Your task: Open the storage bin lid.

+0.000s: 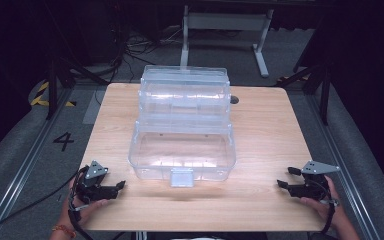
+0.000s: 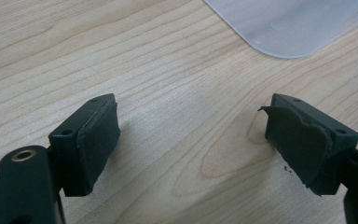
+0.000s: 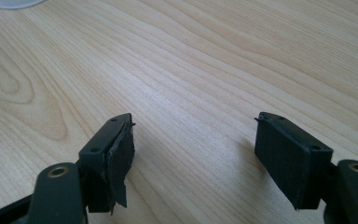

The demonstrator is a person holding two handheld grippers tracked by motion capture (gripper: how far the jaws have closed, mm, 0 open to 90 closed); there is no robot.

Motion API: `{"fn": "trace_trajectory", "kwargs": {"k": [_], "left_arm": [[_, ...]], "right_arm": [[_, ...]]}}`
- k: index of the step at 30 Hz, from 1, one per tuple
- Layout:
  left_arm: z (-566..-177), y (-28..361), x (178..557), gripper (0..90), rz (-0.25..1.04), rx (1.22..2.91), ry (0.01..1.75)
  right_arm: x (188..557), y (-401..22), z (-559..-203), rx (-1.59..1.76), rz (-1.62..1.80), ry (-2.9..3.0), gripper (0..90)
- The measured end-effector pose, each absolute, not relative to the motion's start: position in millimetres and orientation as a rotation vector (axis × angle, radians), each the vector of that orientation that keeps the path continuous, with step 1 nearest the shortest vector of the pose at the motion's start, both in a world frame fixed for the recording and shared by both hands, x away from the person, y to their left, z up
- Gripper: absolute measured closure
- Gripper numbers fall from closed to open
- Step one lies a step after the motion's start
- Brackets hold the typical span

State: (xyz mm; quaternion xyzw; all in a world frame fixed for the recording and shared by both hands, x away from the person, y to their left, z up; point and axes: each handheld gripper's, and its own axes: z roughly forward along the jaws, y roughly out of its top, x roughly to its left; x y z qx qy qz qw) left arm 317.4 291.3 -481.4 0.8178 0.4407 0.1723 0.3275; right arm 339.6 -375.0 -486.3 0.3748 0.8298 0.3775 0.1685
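Landmark = the clear, see-through plastic tiered storage box w/ its small frosted front latch tab, sitting mid-tabletop. Nearest the person: left tool rests low on the light wood tabletop near its front edge, off the box's front-left corner, tips aimed inward toward the latch side; jaws spread wide, nothing between them. In the left gripper view its dark pads stand apart over bare wood grain, w/ a rounded corner of the box just ahead at the top. Right tool mirrors it off the box's front-right corner, also wide and empty; its pads frame bare wood, w/ a sliver of pale plastic at the top-left edge. Farther out: box lies ahead of and between both tools, lower tub nearest, upper tiers stepped back toward the far edge. Long axis runs left-right across the tabletop, parallel to the front edge. Key relation: latch sits centred on the near wall; left tool looks a bit closer to it than the right, so left prob. has the shorter reach, though either could go. Neither touches the box yet.
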Motion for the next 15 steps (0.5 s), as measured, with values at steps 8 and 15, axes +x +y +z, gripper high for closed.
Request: {"fn": "trace_trajectory", "kwargs": {"k": [8,15], "left_arm": [[-481.2,291.4,317.8,17.8,0.454,2.145,1.152],[-481.3,291.3,317.8,17.9,0.454,2.143,1.155]], "right_arm": [[339.5,-375.2,-486.6,1.087,1.055,2.347,22.8],[339.8,-375.0,-486.7,1.099,1.048,2.345,20.1]]}}
